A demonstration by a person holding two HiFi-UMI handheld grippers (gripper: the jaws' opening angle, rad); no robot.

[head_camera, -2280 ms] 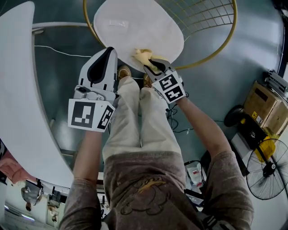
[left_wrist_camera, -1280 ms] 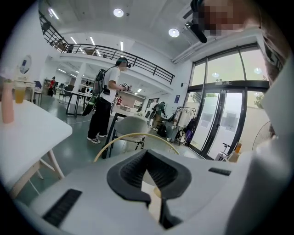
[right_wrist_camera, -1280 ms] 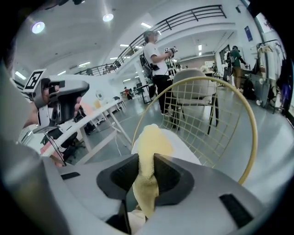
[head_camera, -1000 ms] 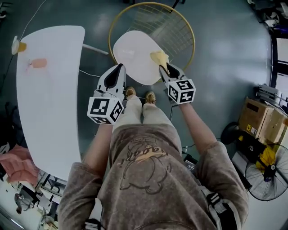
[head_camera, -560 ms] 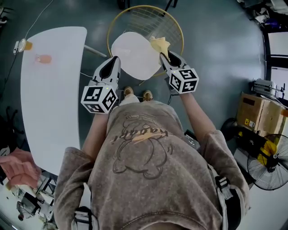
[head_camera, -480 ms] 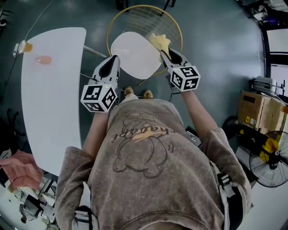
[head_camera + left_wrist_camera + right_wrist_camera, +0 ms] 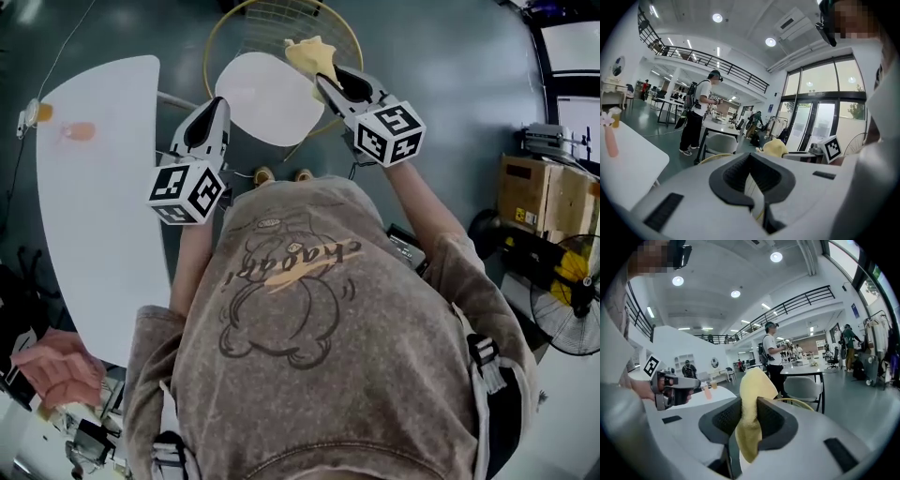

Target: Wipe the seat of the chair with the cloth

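Wiping is not in contact at this moment: the cloth (image 7: 757,383) is lifted clear, and the seat (image 7: 267,98) lies below the right claw (image 7: 749,401), to its left, between the two claws in the head view. No mark or residue shows on the seat, so completed strokes cannot be confirmed; at minimum, the cloth must be lowered back onto the seat for any further pass. The right claw is clamped on the cloth, which bunches between the jaws and projects beyond their tips. The left claw (image 7: 751,158) holds nothing, with its jaws drawn together at the tips, near the seat's edge without touching it.
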